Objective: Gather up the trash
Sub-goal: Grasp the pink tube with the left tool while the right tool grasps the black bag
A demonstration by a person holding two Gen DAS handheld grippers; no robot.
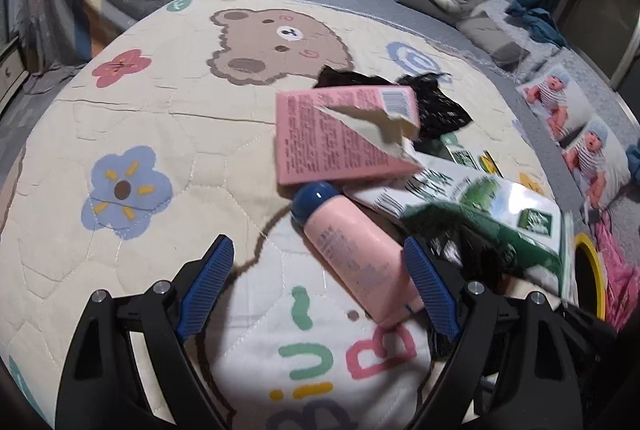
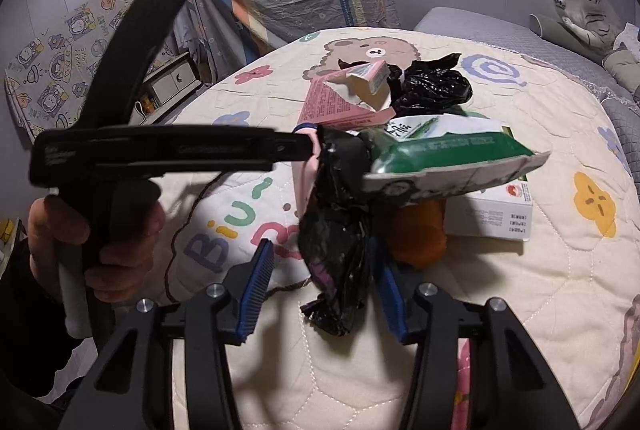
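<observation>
— Where's the trash?
— Piled on the quilt (image 1: 120, 118): pink box (image 1: 332, 134), pink bottle (image 1: 356, 254), green pack (image 2: 448, 150), black bag (image 2: 336, 254).
— The tools?
— Left tool (image 1: 320, 290) gapes wide, one pad beside the bottle. Right tool (image 2: 324, 290) stands narrower around the bag, not visibly pinching.

Pink box (image 1: 332, 142), pink bottle (image 1: 360, 262) w/ blue cap, green-white pack (image 2: 448, 154), black bag (image 2: 336, 254), cream bear-print quilt (image 1: 140, 134)

A home bedroom — bear-print quilt (image 1: 160, 134) over a bed, baby-print pillows (image 1: 568, 126)
</observation>
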